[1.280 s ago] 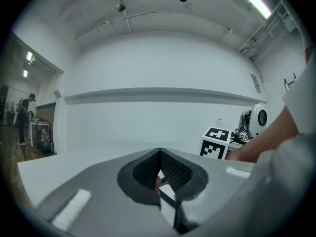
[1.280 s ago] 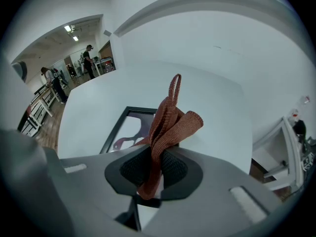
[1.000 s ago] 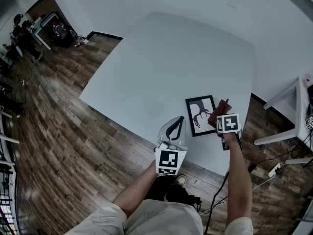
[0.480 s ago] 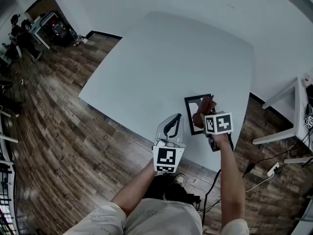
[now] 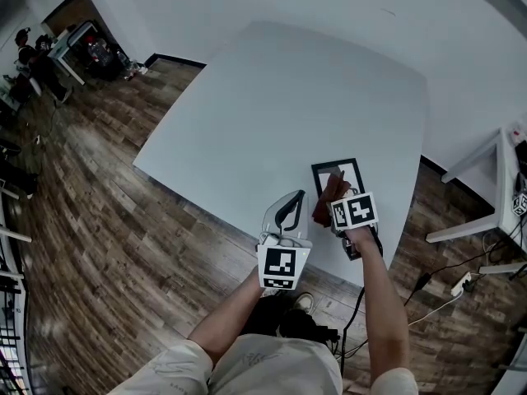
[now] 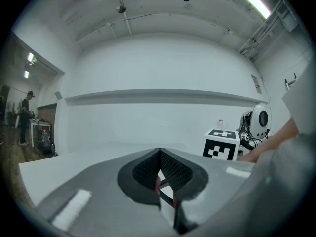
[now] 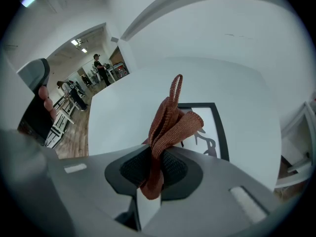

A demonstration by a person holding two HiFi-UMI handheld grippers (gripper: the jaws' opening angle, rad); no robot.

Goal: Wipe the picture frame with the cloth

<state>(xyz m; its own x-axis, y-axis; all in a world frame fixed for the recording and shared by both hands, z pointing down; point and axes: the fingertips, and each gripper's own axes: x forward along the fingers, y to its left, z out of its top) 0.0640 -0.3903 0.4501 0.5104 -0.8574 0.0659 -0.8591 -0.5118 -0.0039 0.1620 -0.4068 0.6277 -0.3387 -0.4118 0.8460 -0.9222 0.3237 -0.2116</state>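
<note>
The black picture frame (image 5: 347,171) lies flat near the table's front right edge, holding a dark antler-like print (image 7: 206,134). A rust-brown cloth (image 5: 328,197) bunches up out of my right gripper (image 5: 336,202), which is shut on it over the frame's near left part. In the right gripper view the cloth (image 7: 171,118) stands up from the jaws (image 7: 157,154) and hides part of the frame (image 7: 223,138). My left gripper (image 5: 298,201) hovers just left of the frame at the table's front edge. Its jaws (image 6: 159,154) are shut with nothing in them.
The white table (image 5: 288,97) stretches away beyond the frame. Wooden floor (image 5: 99,188) lies to the left, with people and furniture (image 5: 49,52) far off. A second white table (image 5: 486,196) and cables (image 5: 461,282) are at the right.
My right gripper has carried the cloth leftward across the frame, from its right edge to its near left side. The left gripper has hardly moved.
</note>
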